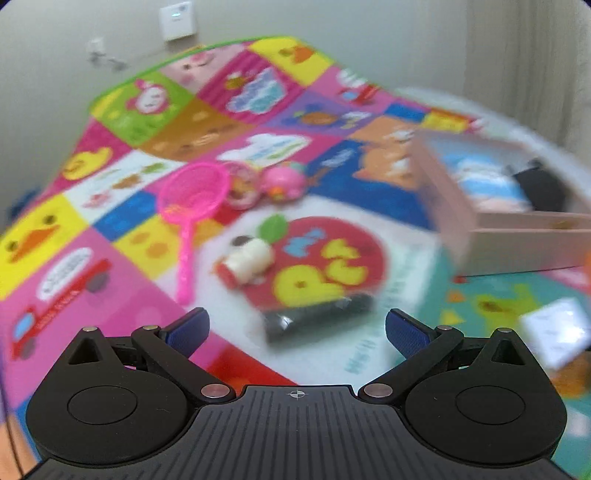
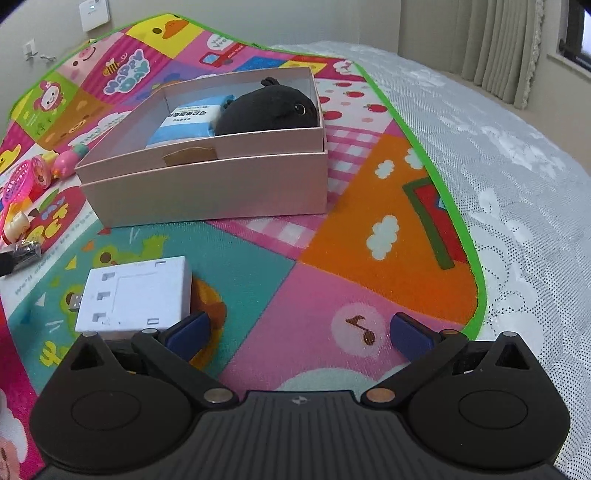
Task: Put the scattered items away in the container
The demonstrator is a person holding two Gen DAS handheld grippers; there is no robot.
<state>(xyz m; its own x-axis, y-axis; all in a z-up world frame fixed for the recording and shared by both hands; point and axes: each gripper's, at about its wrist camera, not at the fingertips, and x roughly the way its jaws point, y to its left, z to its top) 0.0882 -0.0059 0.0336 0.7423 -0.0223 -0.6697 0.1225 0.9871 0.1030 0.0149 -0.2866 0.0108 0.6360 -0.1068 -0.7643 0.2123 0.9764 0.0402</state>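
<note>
A pink cardboard box [image 2: 207, 184] stands on the play mat and holds a black plush toy [image 2: 266, 110] and a blue-and-white packet [image 2: 184, 123]. In the blurred left wrist view the box [image 1: 517, 243] is at the right. My left gripper [image 1: 297, 332] is open above a black wrapped packet [image 1: 317, 314]. Beyond it lie a white and red toy [image 1: 247, 262], a pink net scoop [image 1: 192, 199], a round pink toy [image 1: 242, 182] and a pink duck-like toy [image 1: 282, 181]. My right gripper [image 2: 299, 336] is open and empty, with a white plastic box [image 2: 135, 293] just left of its left finger.
The colourful play mat [image 2: 369, 229] lies on a white lace bedspread [image 2: 517, 166]. The mat's green edge runs along the right. A wall with a switch plate [image 1: 177, 20] and a socket stands behind. Curtains [image 2: 491, 40] hang at the far right.
</note>
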